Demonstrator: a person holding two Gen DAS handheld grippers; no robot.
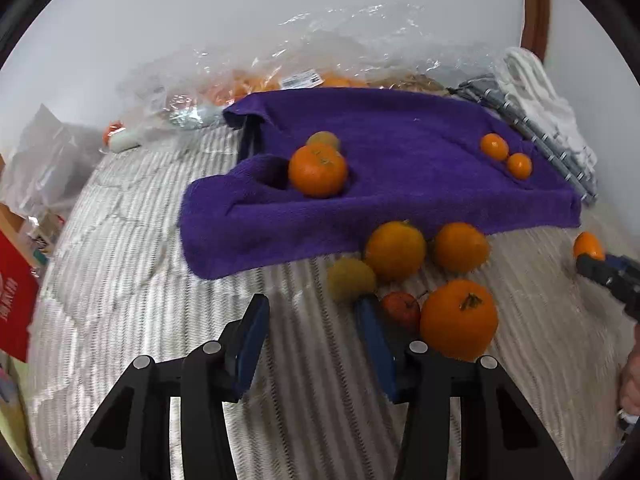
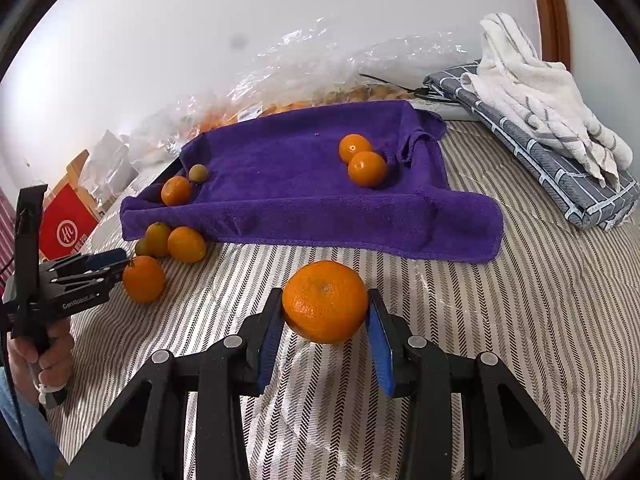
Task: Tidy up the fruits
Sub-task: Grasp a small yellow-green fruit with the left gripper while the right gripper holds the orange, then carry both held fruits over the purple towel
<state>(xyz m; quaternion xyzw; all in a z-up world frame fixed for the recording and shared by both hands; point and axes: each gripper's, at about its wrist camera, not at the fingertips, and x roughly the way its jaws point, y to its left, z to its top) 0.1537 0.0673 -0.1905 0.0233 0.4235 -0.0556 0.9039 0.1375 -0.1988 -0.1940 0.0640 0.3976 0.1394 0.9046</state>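
A purple towel [image 1: 400,184] [image 2: 300,184] lies over a tray on the striped bedspread. On it sit a mandarin [image 1: 318,170] with a greenish fruit [image 1: 324,140] behind it at the left, and two small mandarins [image 1: 494,146] [image 2: 366,168] at the right. Several oranges [image 1: 394,250] [image 2: 186,244] lie loose before the towel, with a small red fruit [image 1: 402,310]. My left gripper [image 1: 316,312] is open and empty, just left of a big orange [image 1: 458,320]. My right gripper [image 2: 325,308] is shut on a mandarin [image 2: 325,300] and holds it above the bedspread.
A clear plastic bag of oranges [image 1: 304,76] [image 2: 320,80] lies behind the towel by the wall. Folded grey cloth [image 2: 540,160] and a white towel [image 2: 532,92] sit at the right. A red box [image 1: 16,300] and plastic bags [image 1: 44,160] stand at the left.
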